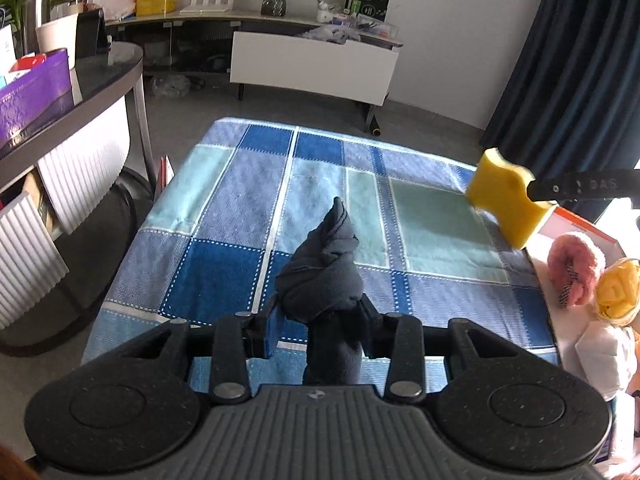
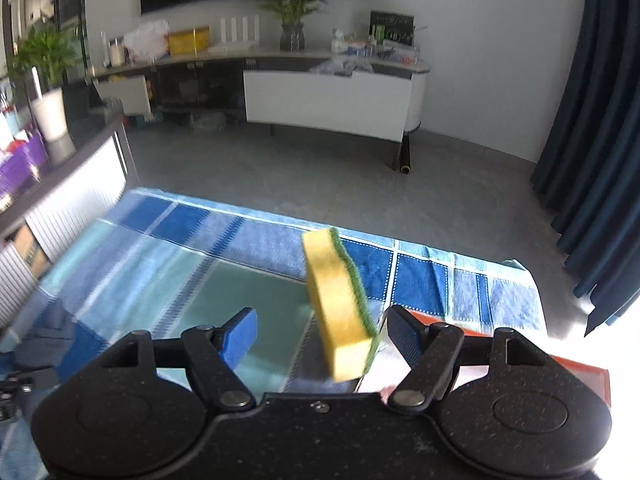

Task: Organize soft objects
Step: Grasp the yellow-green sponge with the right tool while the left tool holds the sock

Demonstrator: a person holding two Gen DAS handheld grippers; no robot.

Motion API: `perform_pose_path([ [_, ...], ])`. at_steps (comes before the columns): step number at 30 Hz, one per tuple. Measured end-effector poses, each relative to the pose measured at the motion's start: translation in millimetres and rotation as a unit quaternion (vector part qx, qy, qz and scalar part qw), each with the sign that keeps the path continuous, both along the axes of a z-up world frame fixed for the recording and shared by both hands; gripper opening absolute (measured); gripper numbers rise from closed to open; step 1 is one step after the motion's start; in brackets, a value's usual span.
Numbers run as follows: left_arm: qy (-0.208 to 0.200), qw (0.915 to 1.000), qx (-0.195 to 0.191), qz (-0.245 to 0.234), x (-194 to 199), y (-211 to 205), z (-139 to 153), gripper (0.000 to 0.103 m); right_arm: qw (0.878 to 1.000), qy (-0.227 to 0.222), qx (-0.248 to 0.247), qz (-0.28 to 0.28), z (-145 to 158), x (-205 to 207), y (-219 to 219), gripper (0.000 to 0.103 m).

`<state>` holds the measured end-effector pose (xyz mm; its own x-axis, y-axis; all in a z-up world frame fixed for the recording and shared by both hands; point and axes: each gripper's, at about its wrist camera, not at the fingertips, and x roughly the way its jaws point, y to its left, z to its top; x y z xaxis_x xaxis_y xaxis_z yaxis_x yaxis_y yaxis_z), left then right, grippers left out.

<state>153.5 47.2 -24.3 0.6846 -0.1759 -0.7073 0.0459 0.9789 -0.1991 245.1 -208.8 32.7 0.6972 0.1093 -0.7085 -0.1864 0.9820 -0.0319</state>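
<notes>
My left gripper (image 1: 318,320) is shut on a dark navy bundle of cloth (image 1: 324,276) and holds it above the blue checked cloth (image 1: 224,216). My right gripper (image 2: 320,328) is open. A yellow sponge with a green scouring side (image 2: 340,308) is between its fingers, near the right finger (image 2: 404,332), blurred and not gripped. The same sponge (image 1: 504,196) shows at the right in the left wrist view, above the edge of an orange-rimmed white box (image 1: 576,228). The box holds a pink fluffy item (image 1: 572,272), a yellow soft item (image 1: 616,292) and a white one (image 1: 604,352).
A dark curved table (image 1: 80,96) with a purple box (image 1: 32,92) stands to the left. A white TV cabinet (image 1: 312,68) is at the back across grey floor. Dark blue curtains (image 1: 580,60) hang on the right.
</notes>
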Motion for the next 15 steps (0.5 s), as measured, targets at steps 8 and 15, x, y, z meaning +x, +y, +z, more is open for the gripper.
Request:
perform_pose_path([
  [8, 0.007, 1.0, 0.001, 0.0, 7.5, -3.5, -6.0, 0.039, 0.999, 0.042, -0.021, 0.006, -25.6, 46.3, 0.6, 0.064],
  [15, 0.006, 1.0, 0.004, 0.002, 4.5, -5.2, -1.9, 0.039, 0.998, 0.052, -0.028, 0.012, -36.4, 50.0, 11.0, 0.039],
])
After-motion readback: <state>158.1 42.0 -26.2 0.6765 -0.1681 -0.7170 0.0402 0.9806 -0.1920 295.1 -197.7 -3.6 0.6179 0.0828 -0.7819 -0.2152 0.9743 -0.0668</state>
